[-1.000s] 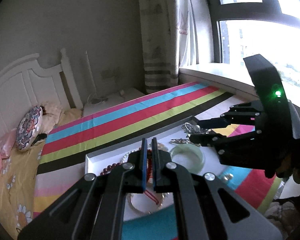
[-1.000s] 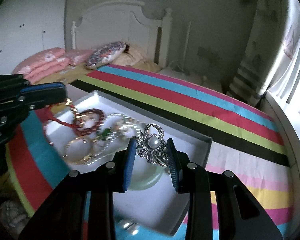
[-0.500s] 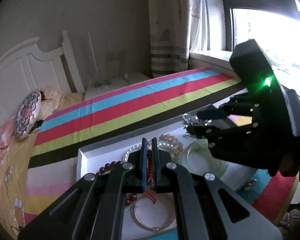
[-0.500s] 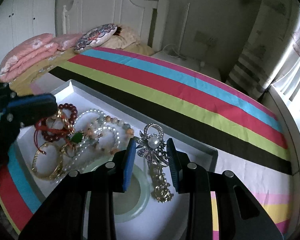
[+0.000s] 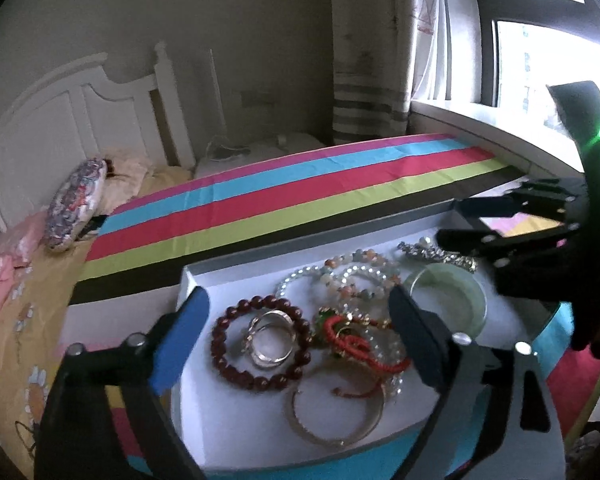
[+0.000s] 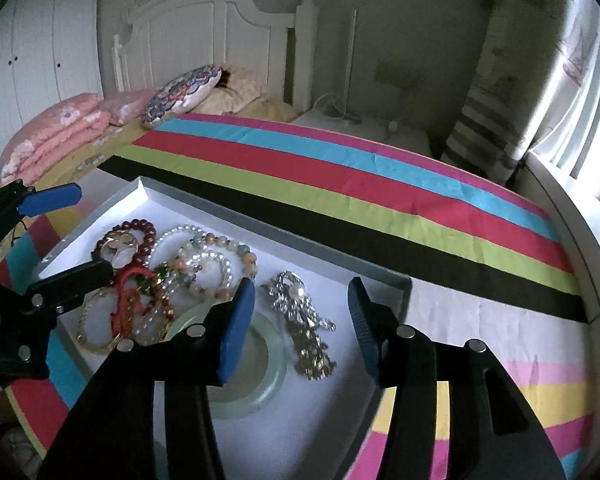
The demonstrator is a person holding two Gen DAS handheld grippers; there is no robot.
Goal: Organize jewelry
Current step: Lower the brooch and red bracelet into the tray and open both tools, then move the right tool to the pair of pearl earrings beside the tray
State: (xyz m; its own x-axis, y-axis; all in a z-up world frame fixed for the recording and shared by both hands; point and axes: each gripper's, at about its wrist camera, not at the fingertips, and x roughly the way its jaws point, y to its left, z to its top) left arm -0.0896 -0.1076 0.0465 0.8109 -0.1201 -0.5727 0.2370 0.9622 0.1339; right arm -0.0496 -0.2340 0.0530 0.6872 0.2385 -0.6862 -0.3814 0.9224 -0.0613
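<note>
A white tray (image 5: 204, 284) (image 6: 384, 280) on the striped cloth holds the jewelry. In the left wrist view it holds a dark red bead bracelet (image 5: 224, 356), silver rings (image 5: 270, 340), a red cord (image 5: 356, 346), a gold bangle (image 5: 336, 432), pearl strands (image 5: 352, 276) and a pale green jade bangle (image 5: 446, 296). My left gripper (image 5: 296, 332) is open above the bracelets and holds nothing. My right gripper (image 6: 300, 324) is open above the silver pearl brooch with chain (image 6: 304, 320), which lies in the tray beside the jade bangle (image 6: 268, 380).
The striped cloth (image 6: 340, 184) covers the surface around the tray. A bed with pink quilts (image 6: 56, 132) and a patterned pillow (image 6: 180, 92) lies behind. A windowsill (image 5: 480, 128) and curtain run along the right.
Both grippers opened. The left let the red cord bracelet down into the tray; the right let the silver brooch down beside the jade bangle. Both views tilted down over the tray.
</note>
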